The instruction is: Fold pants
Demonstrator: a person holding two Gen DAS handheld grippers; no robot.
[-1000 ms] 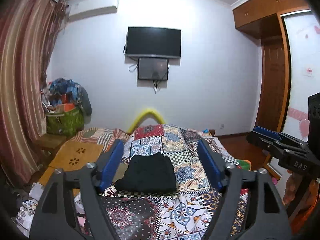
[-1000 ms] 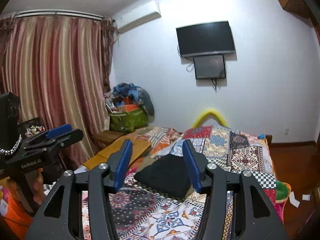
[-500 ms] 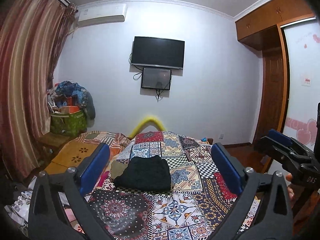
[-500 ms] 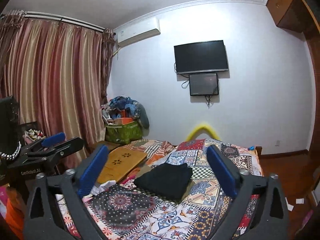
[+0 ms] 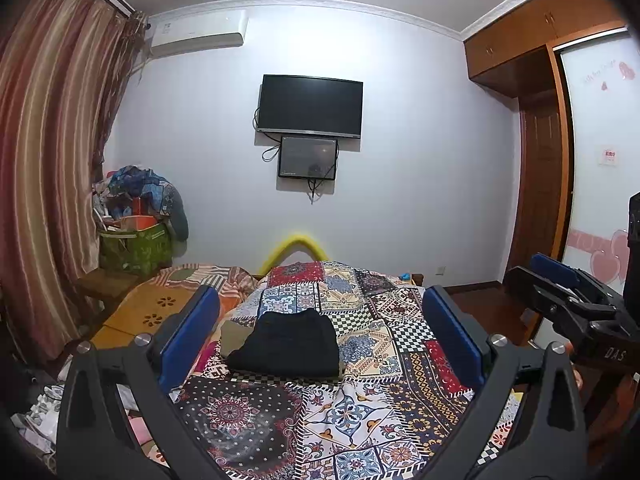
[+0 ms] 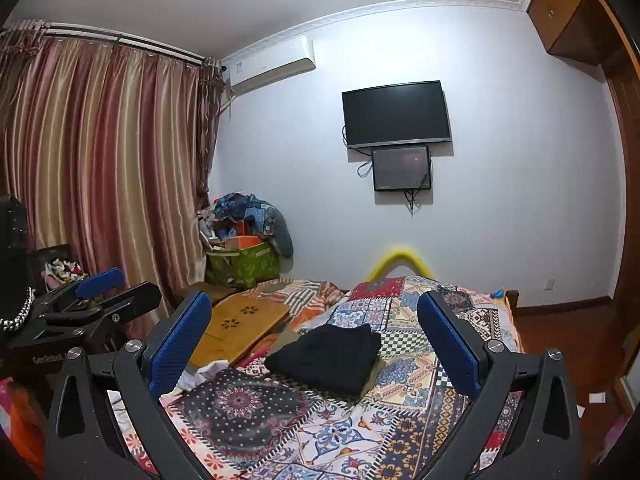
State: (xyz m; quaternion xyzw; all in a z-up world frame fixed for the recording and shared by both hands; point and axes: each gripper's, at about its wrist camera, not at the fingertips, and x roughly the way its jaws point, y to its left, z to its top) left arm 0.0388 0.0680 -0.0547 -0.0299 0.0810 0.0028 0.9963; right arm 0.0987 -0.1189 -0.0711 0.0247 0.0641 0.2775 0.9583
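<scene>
Black pants lie folded in a neat rectangle on the patchwork bedspread, also shown in the right wrist view. My left gripper is open and empty, held back from the bed and well above the pants. My right gripper is open and empty too, raised and back from the pants. The right gripper shows at the right edge of the left wrist view; the left gripper shows at the left edge of the right wrist view.
A wooden lap desk lies on the bed's left side. A green bag heaped with clothes stands by the striped curtain. A TV hangs on the far wall. A wardrobe is at right.
Both grippers opened wide and pulled up and back from the bed. The folded pants stay where they were.
</scene>
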